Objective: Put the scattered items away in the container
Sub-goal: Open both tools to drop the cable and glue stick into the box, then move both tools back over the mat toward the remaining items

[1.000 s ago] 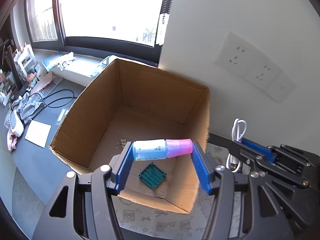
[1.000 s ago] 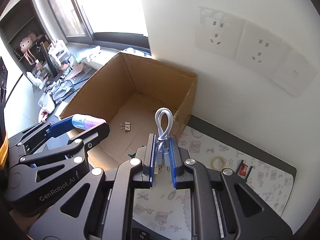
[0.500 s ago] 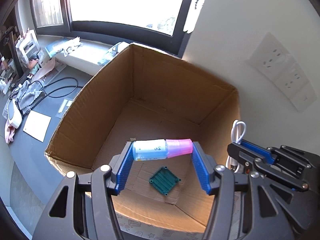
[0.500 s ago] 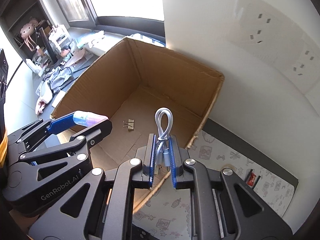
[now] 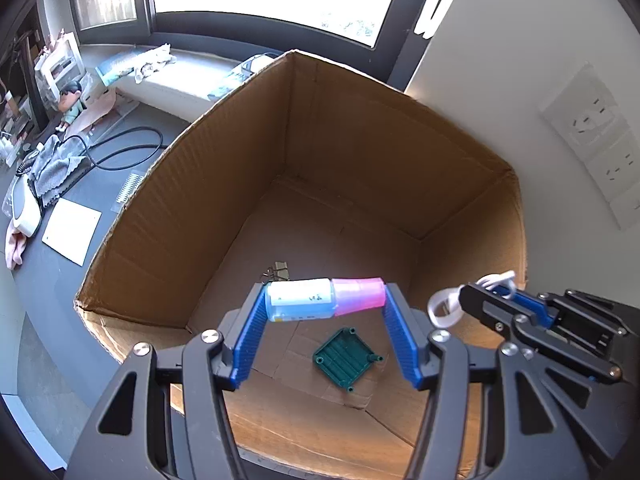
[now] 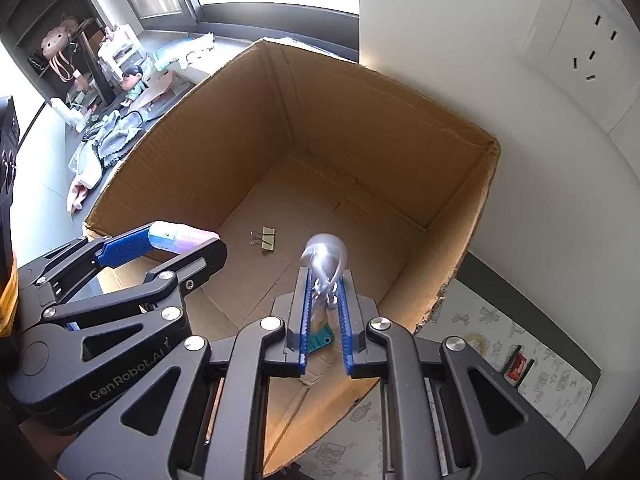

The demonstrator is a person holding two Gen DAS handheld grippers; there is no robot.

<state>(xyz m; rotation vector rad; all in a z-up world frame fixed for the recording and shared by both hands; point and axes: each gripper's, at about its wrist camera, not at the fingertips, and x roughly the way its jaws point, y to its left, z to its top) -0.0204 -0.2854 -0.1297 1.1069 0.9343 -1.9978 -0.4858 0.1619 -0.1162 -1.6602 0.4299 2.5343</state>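
Note:
An open cardboard box (image 5: 360,128) (image 6: 360,128) stands against the wall. My left gripper (image 5: 325,302) is shut on a small bottle with a pink cap (image 5: 320,299), held crosswise above the box floor; it also shows in the right wrist view (image 6: 176,236). My right gripper (image 6: 325,276) is shut on a coiled white cable (image 6: 325,258), blurred, held over the box; the cable also shows in the left wrist view (image 5: 444,308). Inside the box lie a green square part (image 5: 346,358) and binder clips (image 6: 266,237).
A patterned mat (image 6: 520,360) to the right of the box holds a small red item (image 6: 517,365). The dark desk (image 5: 60,280) to the left carries paper, cables and cloths. Wall sockets (image 5: 600,140) are behind the box.
Both grippers have moved forward and over the box with their loads. The cable now looks blurred in the right gripper.

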